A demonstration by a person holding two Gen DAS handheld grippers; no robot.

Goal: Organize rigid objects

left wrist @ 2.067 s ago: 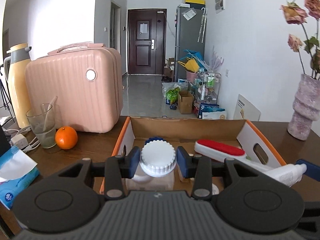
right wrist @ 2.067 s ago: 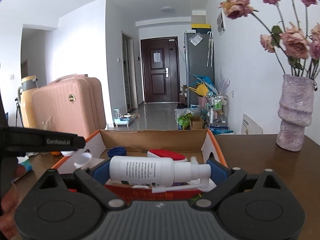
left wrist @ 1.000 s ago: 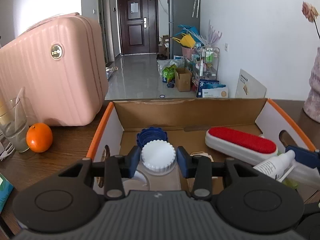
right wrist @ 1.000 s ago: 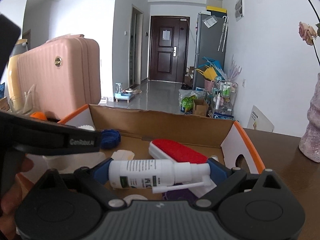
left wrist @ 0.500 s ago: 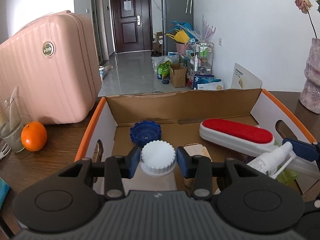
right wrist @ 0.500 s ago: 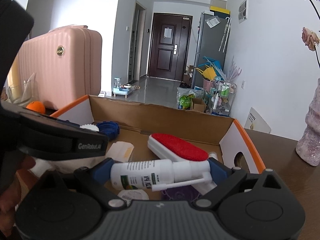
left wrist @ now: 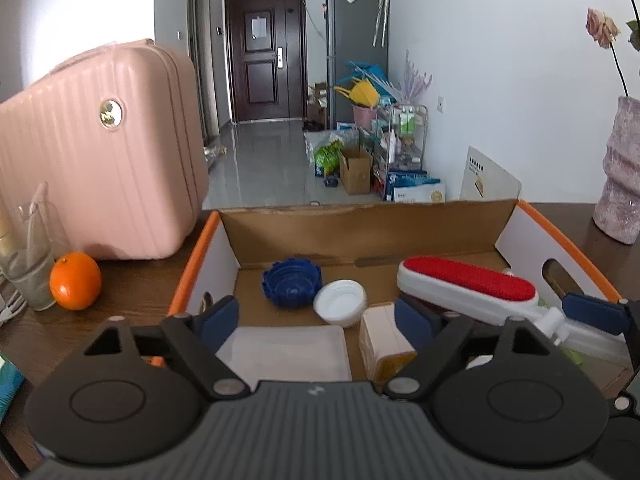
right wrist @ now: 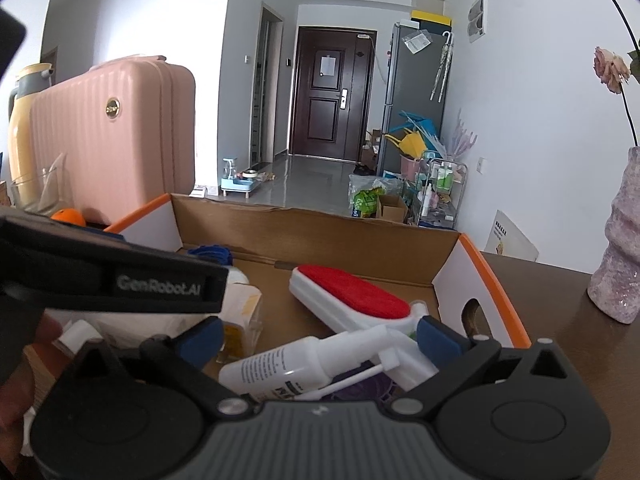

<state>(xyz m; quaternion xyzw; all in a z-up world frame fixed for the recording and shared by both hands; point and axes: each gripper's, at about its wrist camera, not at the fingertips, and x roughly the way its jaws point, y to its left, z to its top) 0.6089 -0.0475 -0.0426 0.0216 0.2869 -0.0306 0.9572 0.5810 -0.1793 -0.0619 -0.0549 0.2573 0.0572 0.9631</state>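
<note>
Step in hand, as I judge it: release. Both items are being let go inside the open cardboard box with orange-edged white end flaps (left wrist: 532, 236).

Left gripper (left wrist: 316, 318): jaws opening, already wide, pads touching nothing. Below and between them lies a flat whitish slab (left wrist: 284, 354), probably the body of a white-capped plastic bottle; its round ribbed white cap (left wrist: 340, 307) shows at the far end, beside a blue ribbed lid (left wrist: 291, 286). A small cream-and-yellow carton (left wrist: 384, 346) sits just right of it.

Right gripper (right wrist: 320, 340): jaws opening to full spread. The white spray bottle with a long nozzle (right wrist: 304, 364) lies tilted between them on the box floor, pads clear of it. Just beyond lies the white lint brush with a red pad (right wrist: 352, 296).

Pose: both grippers point forward and somewhat downward into the near half of the box, side by side. The left gripper's black body crosses the left of the right wrist view, a hand partly visible under it.

Next move, by my reading: lift both grippers back out without catching the bottles, then look for more rigid items. An orange (left wrist: 75, 280) and a clear drinking glass (left wrist: 28, 264) stand on the dark wooden tabletop (left wrist: 132, 284), left of the box, by a pink ribbed hard-shell case (left wrist: 100, 160).
</note>
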